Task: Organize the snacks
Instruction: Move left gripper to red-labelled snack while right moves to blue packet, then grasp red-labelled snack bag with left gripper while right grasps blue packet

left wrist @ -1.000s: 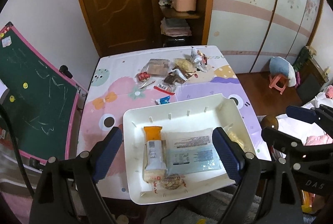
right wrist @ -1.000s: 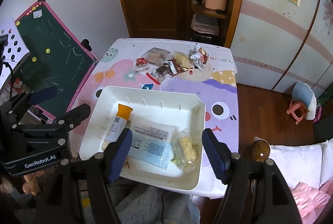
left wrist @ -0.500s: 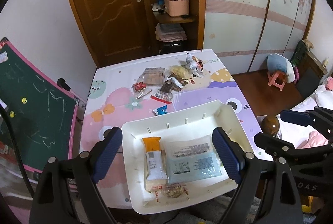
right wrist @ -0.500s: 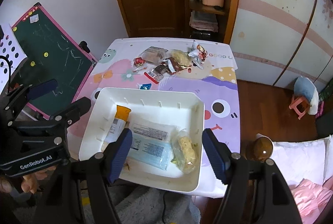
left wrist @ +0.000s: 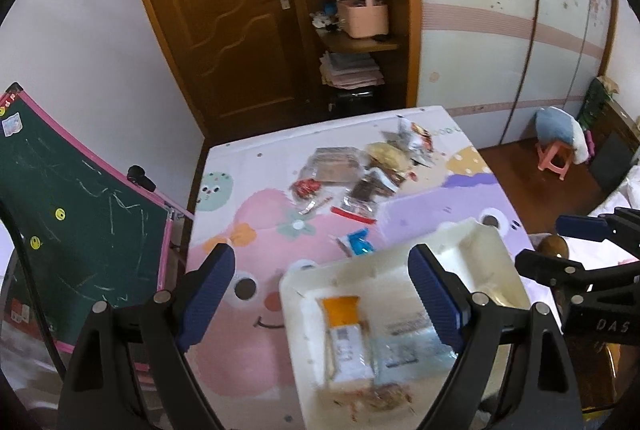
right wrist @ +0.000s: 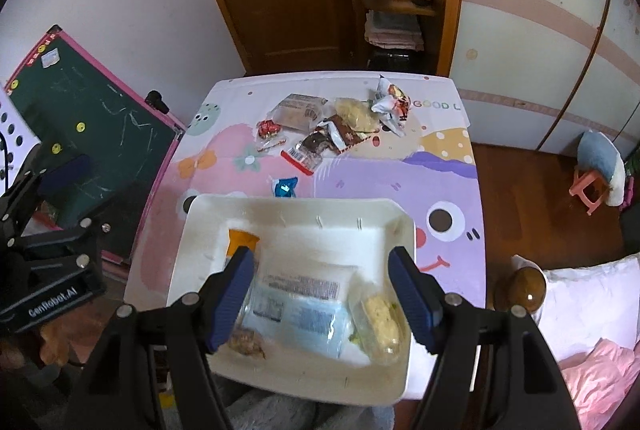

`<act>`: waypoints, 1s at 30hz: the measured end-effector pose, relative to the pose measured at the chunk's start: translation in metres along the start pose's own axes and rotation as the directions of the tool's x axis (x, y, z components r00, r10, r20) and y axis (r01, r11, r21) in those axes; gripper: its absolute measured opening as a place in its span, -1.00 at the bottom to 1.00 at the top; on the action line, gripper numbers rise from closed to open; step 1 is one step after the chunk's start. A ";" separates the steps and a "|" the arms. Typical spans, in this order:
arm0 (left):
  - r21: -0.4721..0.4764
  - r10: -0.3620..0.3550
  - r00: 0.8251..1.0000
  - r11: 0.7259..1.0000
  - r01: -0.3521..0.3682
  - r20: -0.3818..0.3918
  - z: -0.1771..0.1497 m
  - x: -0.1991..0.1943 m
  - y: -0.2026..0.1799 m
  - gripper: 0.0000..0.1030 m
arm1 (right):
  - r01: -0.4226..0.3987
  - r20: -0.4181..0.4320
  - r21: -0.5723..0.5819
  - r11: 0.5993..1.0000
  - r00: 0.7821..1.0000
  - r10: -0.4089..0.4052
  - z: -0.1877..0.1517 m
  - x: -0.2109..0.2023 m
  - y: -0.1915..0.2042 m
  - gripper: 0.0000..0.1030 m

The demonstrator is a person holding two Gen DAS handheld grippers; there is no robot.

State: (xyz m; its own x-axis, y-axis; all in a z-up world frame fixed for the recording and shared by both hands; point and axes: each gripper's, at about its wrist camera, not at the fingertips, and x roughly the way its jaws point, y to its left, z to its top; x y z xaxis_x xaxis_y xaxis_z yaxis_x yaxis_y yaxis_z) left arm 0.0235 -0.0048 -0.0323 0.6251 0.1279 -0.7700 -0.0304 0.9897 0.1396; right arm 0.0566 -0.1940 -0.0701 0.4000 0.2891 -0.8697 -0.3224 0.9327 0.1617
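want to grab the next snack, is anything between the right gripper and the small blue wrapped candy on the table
Only the white plastic tray: its far rim lies between the open right gripper and the small blue wrapped candy, which sits just beyond it on the cartoon-print tablecloth. Nothing covers the candy itself.

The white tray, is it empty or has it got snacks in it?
Partly filled. The white tray holds four packets, the blue packet among them.
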 end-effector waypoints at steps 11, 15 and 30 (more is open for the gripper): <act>0.053 0.013 0.998 0.999 -0.010 -0.069 0.052 0.106 0.052 0.77 | 0.006 -0.061 -0.050 0.999 0.998 -0.009 0.072 0.082 0.018 0.35; 0.044 -0.022 0.989 0.999 0.029 -0.148 0.062 0.161 0.071 0.77 | 0.011 -0.152 -0.060 0.998 0.988 -0.020 0.093 0.137 0.025 0.35; -0.097 -0.170 0.924 0.985 0.145 -0.343 0.049 0.295 0.098 0.77 | -0.013 -0.562 -0.048 0.999 0.827 -0.016 0.071 0.322 0.058 -0.06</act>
State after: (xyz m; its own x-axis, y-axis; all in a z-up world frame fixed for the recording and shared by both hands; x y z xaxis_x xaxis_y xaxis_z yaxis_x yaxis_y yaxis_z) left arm 0.2429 0.1267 -0.2149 0.3150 -0.0279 -0.9487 -0.0154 0.9993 -0.0345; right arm 0.2272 -0.0314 -0.3073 -0.1461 0.1031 -0.9839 -0.3686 0.9173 0.1509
